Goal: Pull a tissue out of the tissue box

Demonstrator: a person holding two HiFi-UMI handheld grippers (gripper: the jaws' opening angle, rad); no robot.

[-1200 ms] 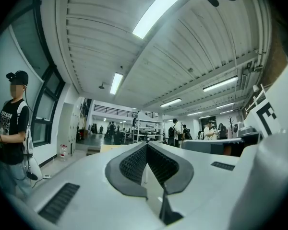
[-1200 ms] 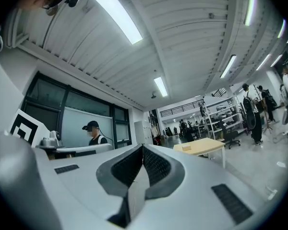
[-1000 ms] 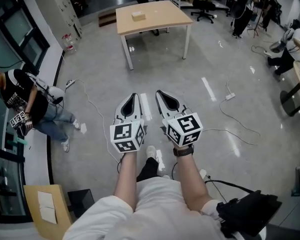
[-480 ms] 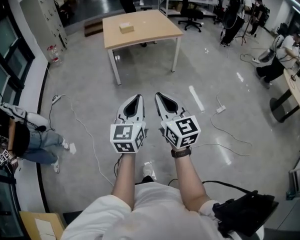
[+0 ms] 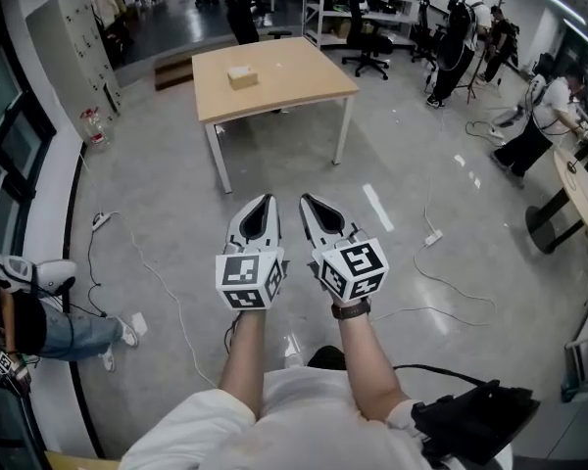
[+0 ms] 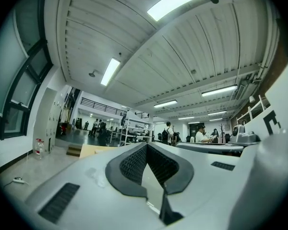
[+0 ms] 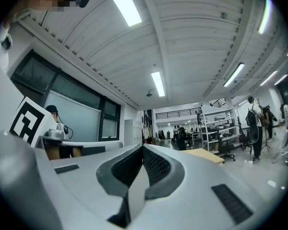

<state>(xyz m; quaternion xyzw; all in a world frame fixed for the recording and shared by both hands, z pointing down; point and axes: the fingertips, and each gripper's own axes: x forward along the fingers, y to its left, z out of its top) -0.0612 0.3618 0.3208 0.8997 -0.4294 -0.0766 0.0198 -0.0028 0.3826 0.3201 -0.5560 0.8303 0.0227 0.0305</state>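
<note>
A small tan tissue box (image 5: pixel 240 75) sits on a light wooden table (image 5: pixel 299 78) far ahead across the grey floor. In the head view my left gripper (image 5: pixel 267 200) and right gripper (image 5: pixel 305 199) are held side by side at waist height, pointing level toward the table and well short of it. Both are shut with nothing between the pads. The left gripper view shows its jaws (image 6: pixel 145 145) closed at the tips, with the table (image 6: pixel 92 150) small in the distance. The right gripper view shows its jaws (image 7: pixel 143 147) closed too, the table (image 7: pixel 207 154) off to the right.
Cables (image 5: pixel 167 287) trail over the floor left and right of my path. A seated person (image 5: pixel 24 311) is at the left wall, and other people (image 5: pixel 529 125) stand at the right. Office chairs and shelving (image 5: pixel 367 27) stand behind the table. A black bag (image 5: pixel 470 424) hangs at my right hip.
The table and tissue box have come nearer and sit lower in the head view. Both grippers have travelled forward together, still shut and side by side. The seated person has slid toward the lower left.
</note>
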